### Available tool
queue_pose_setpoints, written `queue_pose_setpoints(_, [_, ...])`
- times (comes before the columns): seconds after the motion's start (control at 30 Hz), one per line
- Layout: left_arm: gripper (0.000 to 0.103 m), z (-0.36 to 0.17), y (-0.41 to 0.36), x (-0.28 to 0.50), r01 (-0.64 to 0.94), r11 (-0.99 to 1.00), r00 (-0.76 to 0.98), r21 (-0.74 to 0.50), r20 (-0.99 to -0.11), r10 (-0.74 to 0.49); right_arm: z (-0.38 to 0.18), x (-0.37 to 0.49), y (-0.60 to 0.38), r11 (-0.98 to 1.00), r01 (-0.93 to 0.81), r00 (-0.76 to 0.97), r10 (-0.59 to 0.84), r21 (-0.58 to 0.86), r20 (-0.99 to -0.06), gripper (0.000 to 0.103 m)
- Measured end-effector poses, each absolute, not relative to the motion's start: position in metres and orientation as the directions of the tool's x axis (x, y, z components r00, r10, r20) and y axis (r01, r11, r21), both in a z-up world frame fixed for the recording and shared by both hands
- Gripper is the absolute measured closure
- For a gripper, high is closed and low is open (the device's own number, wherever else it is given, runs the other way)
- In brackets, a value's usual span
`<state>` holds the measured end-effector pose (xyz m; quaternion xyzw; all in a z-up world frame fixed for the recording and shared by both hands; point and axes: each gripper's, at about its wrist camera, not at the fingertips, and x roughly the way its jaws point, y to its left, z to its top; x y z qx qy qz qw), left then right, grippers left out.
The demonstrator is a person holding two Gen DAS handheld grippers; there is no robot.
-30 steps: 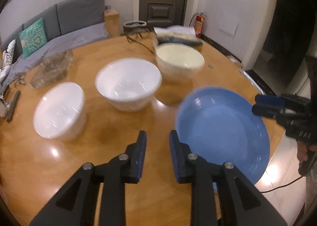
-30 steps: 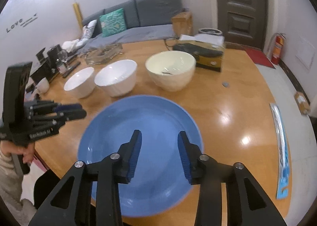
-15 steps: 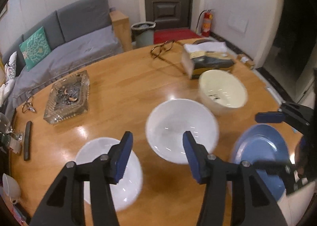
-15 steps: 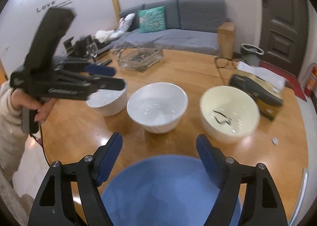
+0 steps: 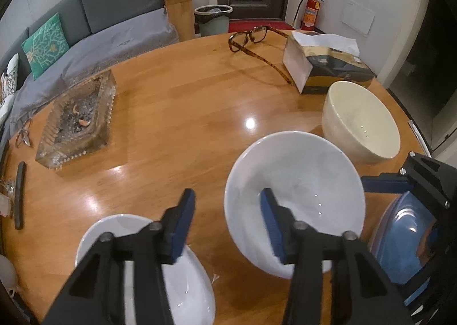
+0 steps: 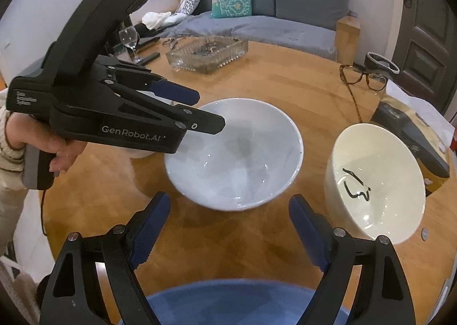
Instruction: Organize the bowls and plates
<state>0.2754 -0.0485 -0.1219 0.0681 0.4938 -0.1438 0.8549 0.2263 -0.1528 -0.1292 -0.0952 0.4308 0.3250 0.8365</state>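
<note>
A middle white bowl [image 5: 302,196] [image 6: 242,153] sits on the round wooden table [image 5: 185,113]. A smaller white bowl [image 5: 182,285] lies near left, a cream bowl [image 5: 362,125] [image 6: 380,182] to the right. A blue plate [image 5: 405,239] [image 6: 237,305] lies at the near edge. My left gripper [image 5: 227,202] is open, its jaws straddling the middle bowl's left rim from above. My right gripper [image 6: 228,205] is open and empty above the blue plate, just short of the middle bowl. The left gripper also shows in the right wrist view [image 6: 200,108].
A glass ashtray [image 5: 80,122] stands at the left. Glasses [image 5: 251,36] and a tissue box [image 5: 325,68] lie at the far side. A wine glass [image 6: 130,39] stands at the table's far left edge. A sofa is behind the table.
Both grippers have opened wide. My left gripper moved from beside the blue plate over to the white bowls. My right gripper drew back from over the plate's middle to its near side.
</note>
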Motion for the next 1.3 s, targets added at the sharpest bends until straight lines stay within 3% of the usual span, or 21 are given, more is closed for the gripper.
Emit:
queue_pose_setpoints(0.17, [0.084,-0.130,-0.048,0.281,0.309,0.950,0.462,-0.036,-0.868,-0.183,-0.138,0.235,-0.144,0.775,-0.623,0.408,0.437,0.105,-0.802,0.021])
queue_pose_setpoints(0.37, [0.092,-0.133,-0.053,0.281,0.319,0.947,0.462,-0.034,-0.867,-0.187,-0.146,0.241,-0.134,0.781,-0.618,0.406,0.411,0.086,-0.816,0.019])
queue_pose_setpoints(0.93, [0.092,-0.133,-0.055,0.278,0.302,0.953,0.469,-0.023,-0.867,-0.170,-0.157,0.243,-0.119,0.805,-0.594,0.449,0.333,0.001,-0.829,0.018])
queue_pose_setpoints(1.3, [0.092,-0.098,-0.064,0.256,0.326,0.945,0.530,0.010,-0.830,-0.174,-0.146,0.237,-0.123,0.817,-0.577,0.477,0.350,0.014,-0.806,0.018])
